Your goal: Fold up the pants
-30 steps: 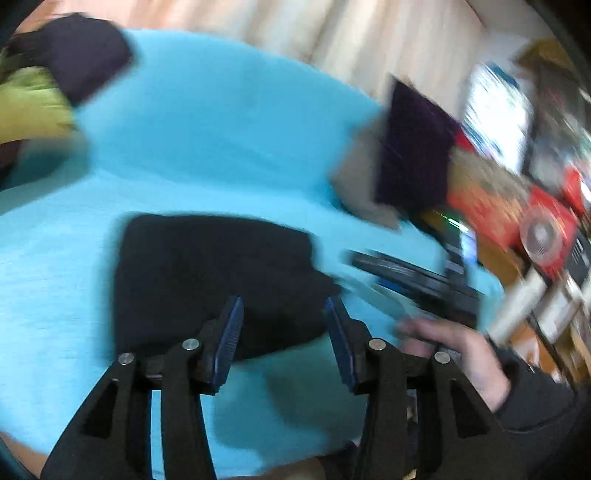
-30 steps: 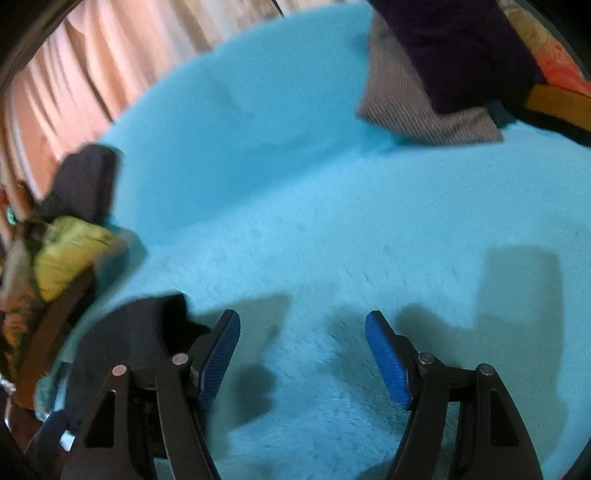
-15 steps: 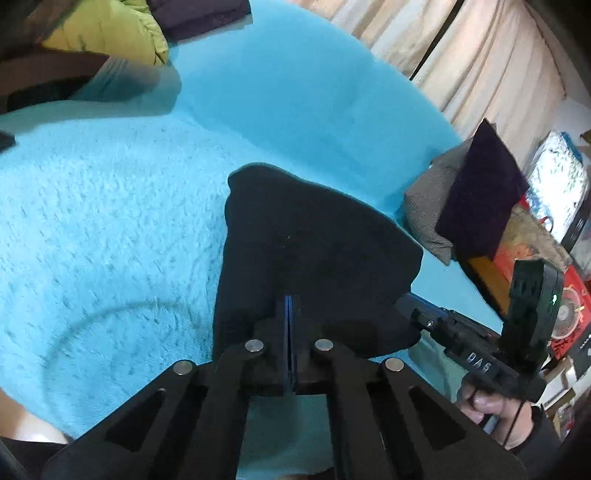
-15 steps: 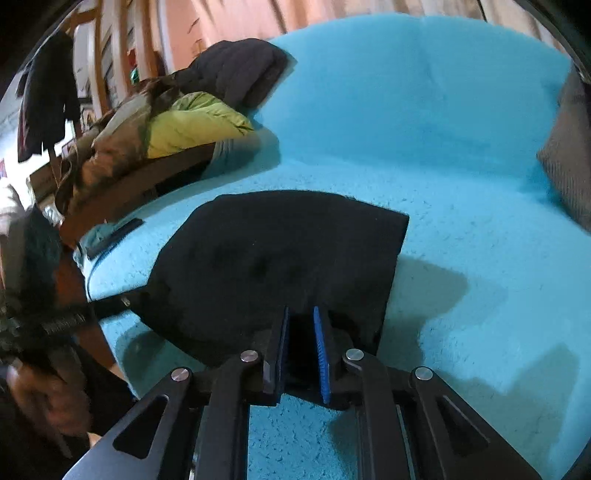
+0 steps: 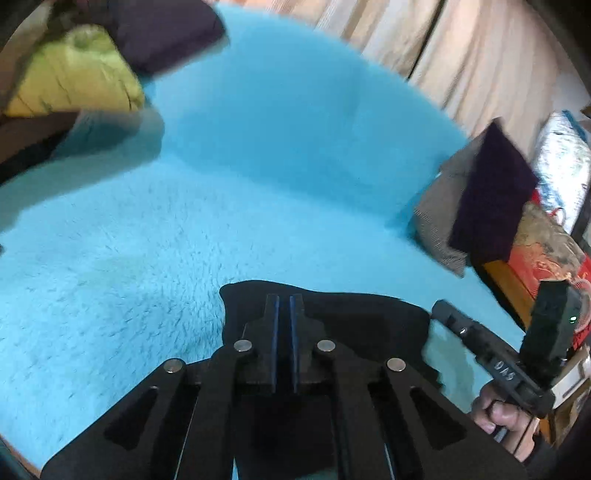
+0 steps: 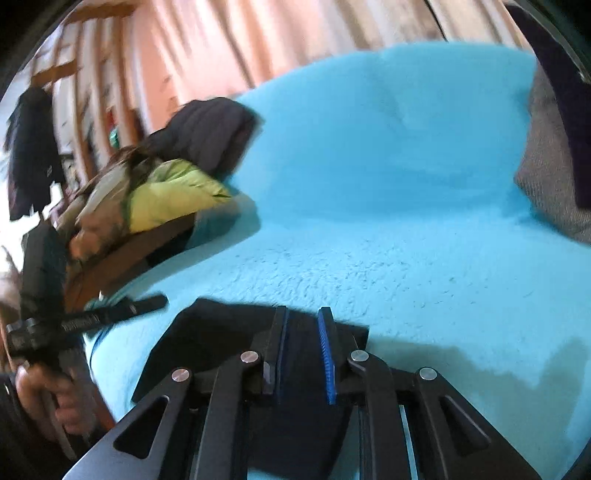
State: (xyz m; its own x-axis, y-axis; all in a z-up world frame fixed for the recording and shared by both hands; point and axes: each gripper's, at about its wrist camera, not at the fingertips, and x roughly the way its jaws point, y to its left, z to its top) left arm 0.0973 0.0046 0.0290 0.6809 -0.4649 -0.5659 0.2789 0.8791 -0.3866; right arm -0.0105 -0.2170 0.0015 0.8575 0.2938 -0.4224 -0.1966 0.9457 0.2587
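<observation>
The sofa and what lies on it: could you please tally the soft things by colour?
Black: 1, the pants
Turquoise: 1, the sofa cover
Yellow-green: 1, a garment
Grey: 1, a cushion
Dark purple: 2, a cushion and a bundle
Total: 6

Both wrist views were aimed forward and downward, close above the black pants point(image 5: 332, 314) point(image 6: 221, 332) and turquoise blanket point(image 5: 258, 184) point(image 6: 406, 184), which were shared.
</observation>
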